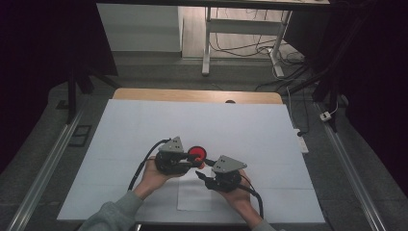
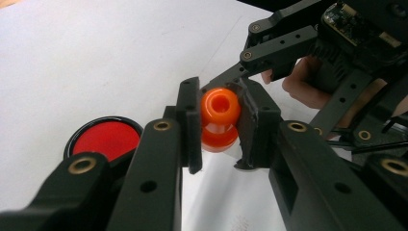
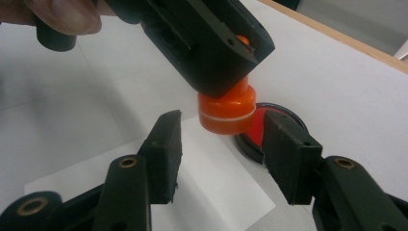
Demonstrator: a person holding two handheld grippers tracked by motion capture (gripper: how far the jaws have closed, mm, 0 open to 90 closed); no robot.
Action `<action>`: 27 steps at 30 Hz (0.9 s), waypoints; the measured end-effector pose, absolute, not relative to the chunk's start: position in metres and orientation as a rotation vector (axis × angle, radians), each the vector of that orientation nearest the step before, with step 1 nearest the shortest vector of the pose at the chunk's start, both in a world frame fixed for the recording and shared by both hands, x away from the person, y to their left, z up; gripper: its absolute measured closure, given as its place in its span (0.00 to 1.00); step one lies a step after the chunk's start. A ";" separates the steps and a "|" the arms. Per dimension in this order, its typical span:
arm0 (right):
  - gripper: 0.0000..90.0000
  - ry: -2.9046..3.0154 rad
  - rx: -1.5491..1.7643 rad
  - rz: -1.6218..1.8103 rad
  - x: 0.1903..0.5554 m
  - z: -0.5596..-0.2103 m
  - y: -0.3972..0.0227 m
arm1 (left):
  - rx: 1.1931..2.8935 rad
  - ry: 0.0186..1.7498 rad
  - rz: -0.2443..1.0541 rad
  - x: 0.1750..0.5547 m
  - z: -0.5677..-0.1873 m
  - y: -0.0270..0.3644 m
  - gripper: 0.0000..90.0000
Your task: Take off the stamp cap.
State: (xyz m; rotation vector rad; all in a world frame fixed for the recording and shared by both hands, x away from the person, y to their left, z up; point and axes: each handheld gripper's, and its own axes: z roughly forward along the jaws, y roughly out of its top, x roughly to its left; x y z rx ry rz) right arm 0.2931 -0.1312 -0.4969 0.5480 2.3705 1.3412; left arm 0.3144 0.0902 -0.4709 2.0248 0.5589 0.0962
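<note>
Two grippers meet above the white table (image 1: pixel 144 134): the left gripper (image 2: pixel 219 120) clamps an orange stamp (image 2: pixel 220 118) by its knob, near a red ink pad (image 2: pixel 103 138); the right gripper (image 3: pixel 221 156) stands half-spread, its pads clear of the stamp's base.

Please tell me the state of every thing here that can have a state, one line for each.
Orange stamp: held off the table, upright, base free.
Left gripper: shut on the stamp's upper part.
Right gripper: open, jaws on both sides below the stamp's base, not touching it.
Ink pad: uncovered, red surface exposed, lying flat on the table.
Paper sheet: flat on the table.
</note>
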 end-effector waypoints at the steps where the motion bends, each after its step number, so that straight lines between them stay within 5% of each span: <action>1: 0.55 2.370 0.549 1.338 0.293 -0.497 -0.131 | 2.024 0.559 0.094 0.314 -0.471 0.090 0.80; 27: 0.70 2.369 0.546 1.329 0.294 -0.497 -0.130 | 2.026 0.550 0.089 0.314 -0.471 0.088 0.80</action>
